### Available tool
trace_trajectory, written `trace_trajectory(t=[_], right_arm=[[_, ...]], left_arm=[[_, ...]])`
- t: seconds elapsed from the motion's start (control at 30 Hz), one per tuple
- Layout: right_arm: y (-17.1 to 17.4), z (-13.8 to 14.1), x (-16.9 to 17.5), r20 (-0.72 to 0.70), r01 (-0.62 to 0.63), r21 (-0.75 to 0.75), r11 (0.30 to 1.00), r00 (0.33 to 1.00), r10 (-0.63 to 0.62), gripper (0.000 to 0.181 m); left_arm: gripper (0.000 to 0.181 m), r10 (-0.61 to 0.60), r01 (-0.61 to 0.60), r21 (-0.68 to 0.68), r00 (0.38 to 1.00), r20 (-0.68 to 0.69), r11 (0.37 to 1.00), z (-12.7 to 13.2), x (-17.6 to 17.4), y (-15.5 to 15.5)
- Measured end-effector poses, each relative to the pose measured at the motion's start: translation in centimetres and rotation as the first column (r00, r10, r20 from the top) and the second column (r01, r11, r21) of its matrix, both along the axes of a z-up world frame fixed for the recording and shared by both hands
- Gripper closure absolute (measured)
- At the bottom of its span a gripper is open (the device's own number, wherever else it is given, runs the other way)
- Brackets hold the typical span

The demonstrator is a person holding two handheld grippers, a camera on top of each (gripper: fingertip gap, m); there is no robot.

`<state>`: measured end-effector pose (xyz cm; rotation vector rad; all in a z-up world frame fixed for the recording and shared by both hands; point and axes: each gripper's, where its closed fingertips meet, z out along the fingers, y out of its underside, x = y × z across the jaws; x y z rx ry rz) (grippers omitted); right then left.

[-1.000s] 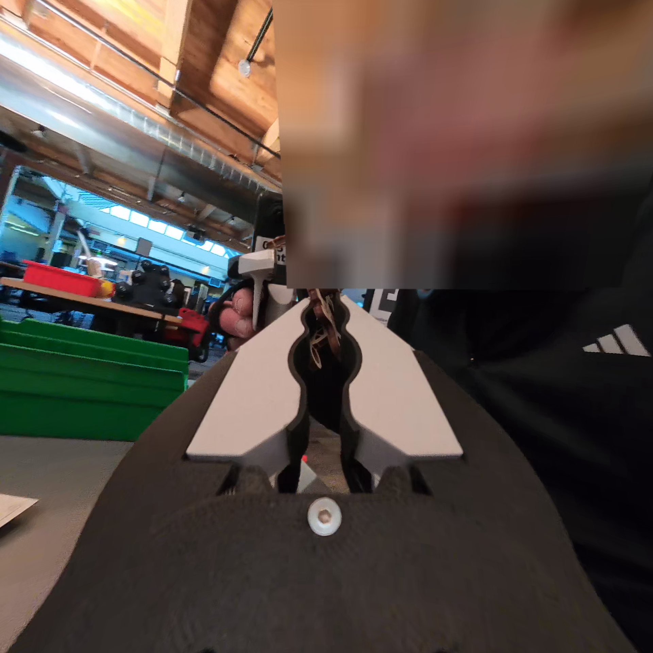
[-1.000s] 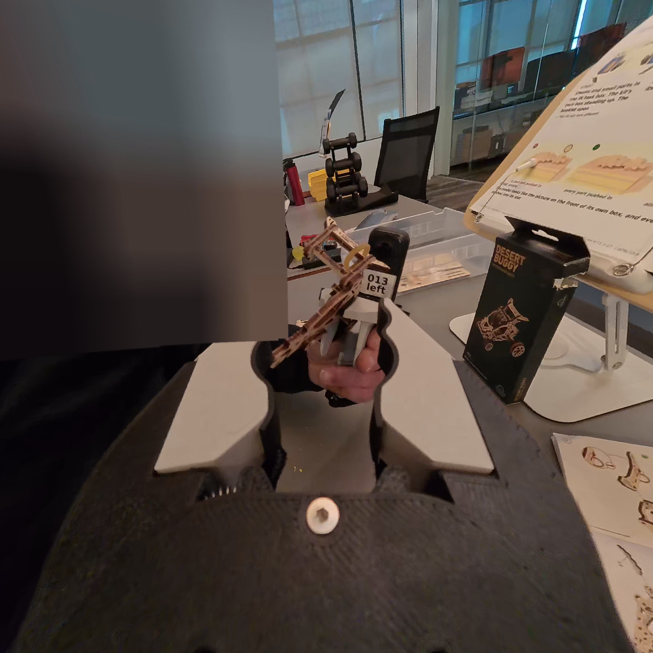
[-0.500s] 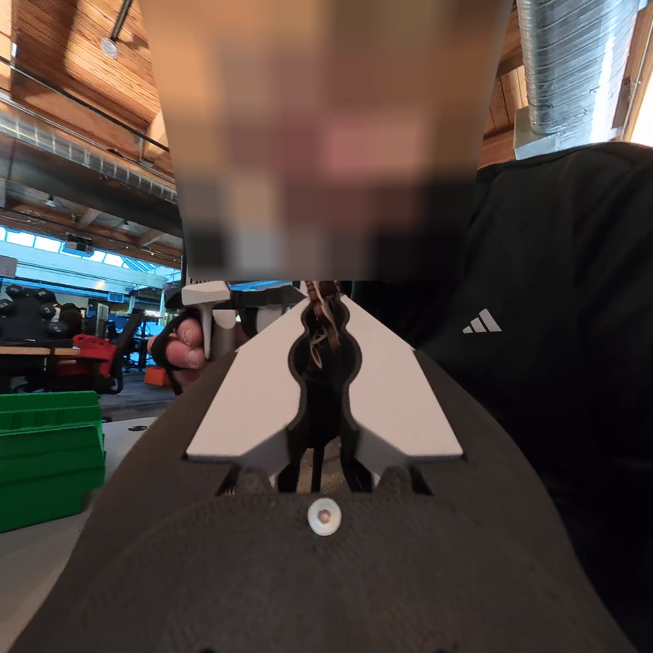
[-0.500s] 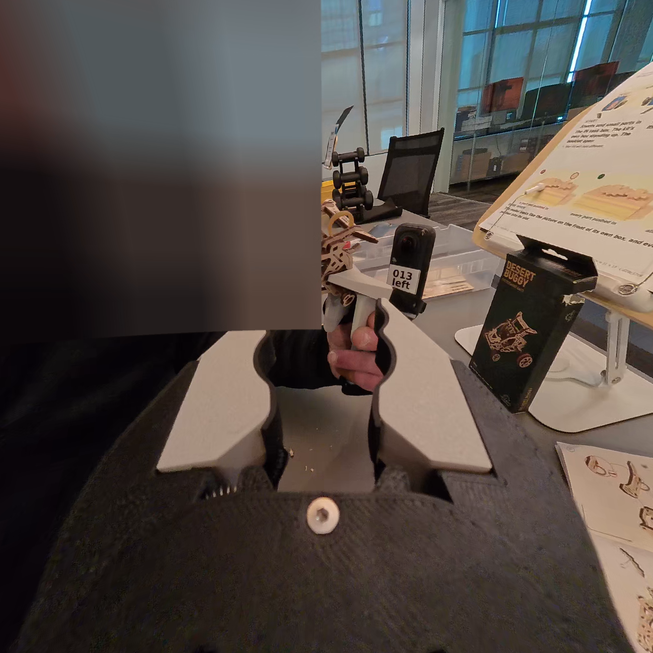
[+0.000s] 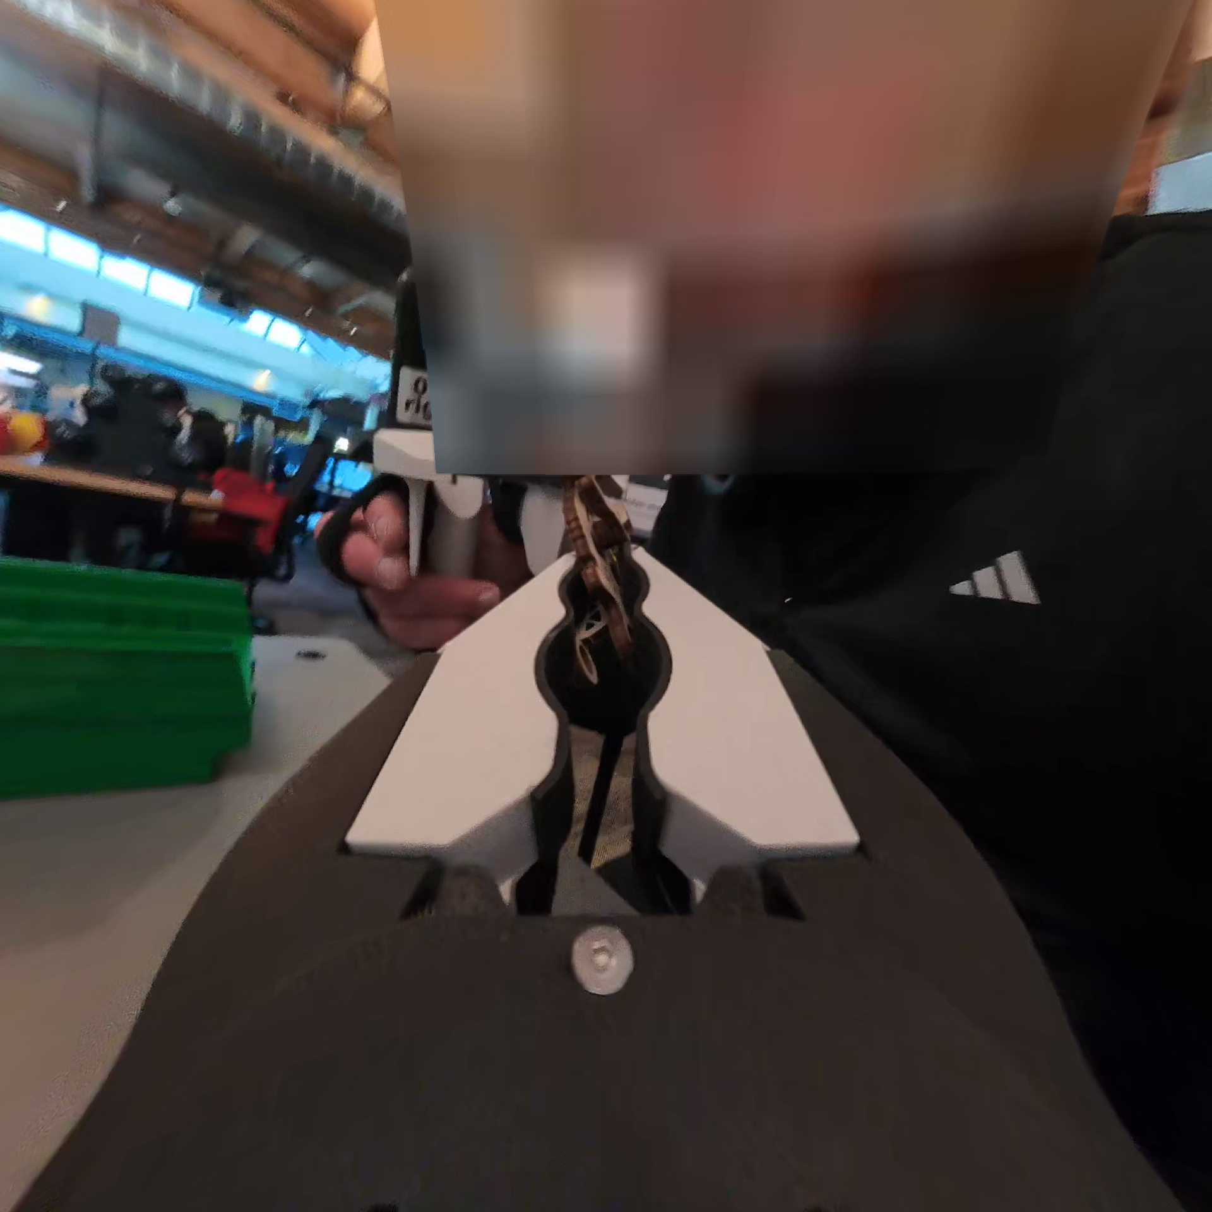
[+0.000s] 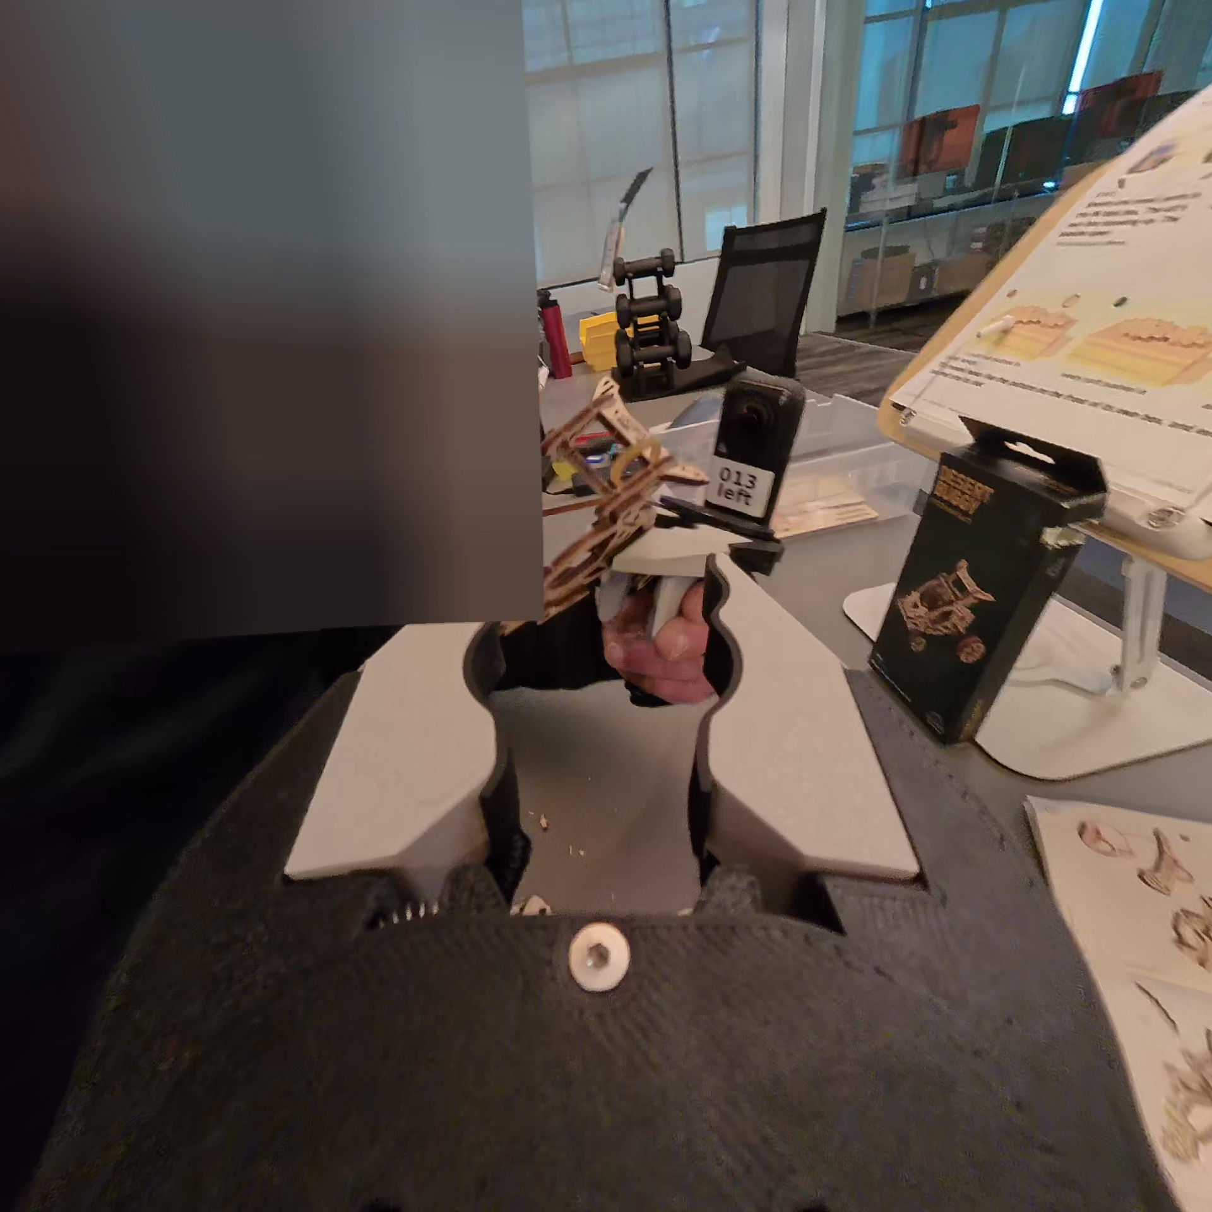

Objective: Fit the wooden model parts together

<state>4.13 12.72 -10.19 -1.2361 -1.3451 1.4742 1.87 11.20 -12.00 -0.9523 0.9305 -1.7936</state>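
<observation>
Wooden model assembly (image 5: 600, 577) sat pinched between the nearly closed fingertips of my left hand-held gripper (image 5: 602, 564), at twelve o'clock. My right hand-held gripper (image 6: 600, 629) gaped wide, empty, above the grey surface (image 6: 846, 577); a black kit box (image 6: 970, 603) stood at two o'clock.

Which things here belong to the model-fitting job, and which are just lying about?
Belonging to the job:
wooden model, clamped in the left gripper
right gripper, open and empty
black kit box
instruction sheets

Lying about:
green bins
dumbbell rack
red bottle
office chair
</observation>
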Motion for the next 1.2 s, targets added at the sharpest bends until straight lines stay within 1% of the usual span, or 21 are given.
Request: trace_trajectory(t=[0.03,0.1,0.17,0.2,0.3,0.33,0.4,0.47,0.53,0.57,0.6,0.67,0.77,0.87,0.93,1.0,1.07,1.2], right_arm=[[0.5,-0.3,0.4,0.013,0.02,-0.002,1.0,1.0,-0.02,0.122],[1.4,-1.1,1.2,0.044,0.061,-0.014,0.998,0.997,-0.06,0.123],[2.1,-2.3,2.0,0.085,0.094,-0.033,0.995,0.992,-0.09,0.122],[2.3,-3.0,2.4,0.107,0.111,-0.032,0.993,0.988,-0.107,0.122],[2.4,-5.0,3.2,0.169,0.15,-0.034,0.988,0.975,-0.143,0.124],[2.4,-5.8,3.4,0.195,0.169,-0.024,0.985,0.967,-0.161,0.125],[2.6,-7.3,3.8,0.246,0.206,0.003,0.979,0.948,-0.2,0.128],[2.8,-8.4,4.0,0.28,0.232,-0.019,0.972,0.935,-0.218,0.133],[2.9,-9.3,4.1,0.296,0.243,-0.049,0.969,0.93,-0.218,0.135],[2.9,-9.7,4.1,0.301,0.242,-0.073,0.968,0.93,-0.21,0.136],[2.8,-9.9,4.0,0.294,0.233,-0.108,0.967,0.936,-0.193,0.136],[2.6,-10.1,3.8,0.268,0.204,-0.185,0.961,0.952,-0.151,0.147],[2.2,-10.7,3.7,0.26,0.171,-0.252,0.952,0.96,-0.103,0.151],[1.1,-10.5,3.5,0.224,0.108,-0.312,0.944,0.974,-0.037,0.157],[0.8,-10.5,3.5,0.213,0.089,-0.332,0.939,0.977,-0.018,0.167],[0.7,-10.1,3.6,0.181,0.077,-0.363,0.929,0.983,-0.011,0.171],[0.9,-10.0,3.7,0.167,0.086,-0.362,0.928,0.986,-0.026,0.177],[1.1,-8.9,3.8,0.136,0.09,-0.372,0.924,0.99,-0.041,0.178]], left_arm=[[0.175,0.025,-0.025,-0.021,0.999,-0.035,0.999,-0.4,0.2,0.2],[0.175,0.108,-0.122,-0.09,0.983,-0.148,0.988,-1.8,0.9,1.5],[0.174,0.14,-0.17,-0.136,0.968,-0.208,0.976,-2.9,1.2,1.8],[0.174,0.171,-0.219,-0.171,0.951,-0.259,0.961,-3.8,1.5,2.5],[0.174,0.213,-0.31,-0.229,0.906,-0.367,0.923,-5.9,2.1,3.3],[0.175,0.247,-0.364,-0.245,0.881,-0.405,0.898,-6.6,2.2,4.0],[0.175,0.261,-0.4,-0.251,0.856,-0.447,0.881,-7.5,2.5,4.1],[0.174,0.28,-0.451,-0.264,0.821,-0.498,0.853,-8.3,2.9,4.6],[0.175,0.28,-0.448,-0.266,0.825,-0.491,0.854,-8.1,3.5,4.2],[0.174,0.291,-0.465,-0.268,0.816,-0.499,0.844,-8.2,3.7,4.3],[0.174,0.295,-0.469,-0.26,0.811,-0.506,0.844,-8.3,3.9,4.2],[0.174,0.294,-0.462,-0.243,0.81,-0.508,0.853,-8.3,4.5,3.7],[0.174,0.291,-0.448,-0.222,0.812,-0.506,0.866,-8.1,5.2,3.0],[0.174,0.297,-0.452,-0.198,0.8,-0.521,0.87,-8.3,5.7,2.6],[0.174,0.302,-0.453,-0.19,0.799,-0.52,0.871,-8.2,5.9,2.3],[0.174,0.309,-0.455,-0.188,0.803,-0.51,0.87,-7.8,6.0,2.2],[0.174,0.329,-0.472,-0.179,0.795,-0.51,0.863,-7.5,6.1,2.2],[0.174,0.372,-0.501,-0.147,0.78,-0.503,0.853,-6.4,6.3,2.2]])
